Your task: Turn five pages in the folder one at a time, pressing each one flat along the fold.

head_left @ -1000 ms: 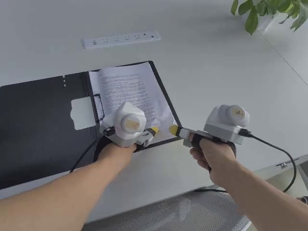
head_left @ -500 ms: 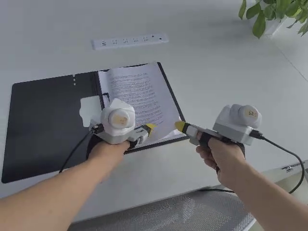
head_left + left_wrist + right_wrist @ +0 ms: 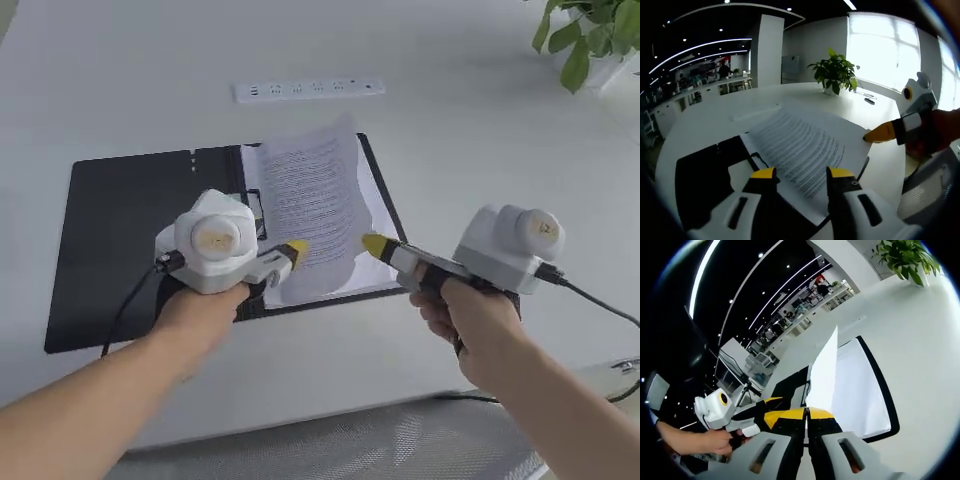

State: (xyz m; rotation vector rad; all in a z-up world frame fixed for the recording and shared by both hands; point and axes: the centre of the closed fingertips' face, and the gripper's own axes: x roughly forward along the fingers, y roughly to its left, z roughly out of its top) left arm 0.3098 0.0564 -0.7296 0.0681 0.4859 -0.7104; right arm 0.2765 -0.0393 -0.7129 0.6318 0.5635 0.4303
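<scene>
The black folder [image 3: 120, 240] lies open on the white table, with its stack of printed pages [image 3: 385, 225] on the right half. One printed page [image 3: 320, 200] is lifted off the stack and curves up and to the left. My right gripper [image 3: 372, 244] is shut on that page's right edge; in the right gripper view the page [image 3: 822, 370] stands up from between the closed jaws of my right gripper [image 3: 806, 414]. My left gripper [image 3: 293, 248] is open near the fold, at the page's lower left. In the left gripper view, my left gripper [image 3: 802, 173] frames the page [image 3: 800, 145].
A white power strip [image 3: 310, 89] lies on the table beyond the folder. A potted plant [image 3: 590, 30] stands at the far right corner. The table's front edge [image 3: 330, 405] runs just below both hands, and cables trail from both grippers.
The right gripper has raised the top page off the stack and carried it leftward, so it now stands curved. The left gripper has moved toward the fold. The head camera has shifted.
</scene>
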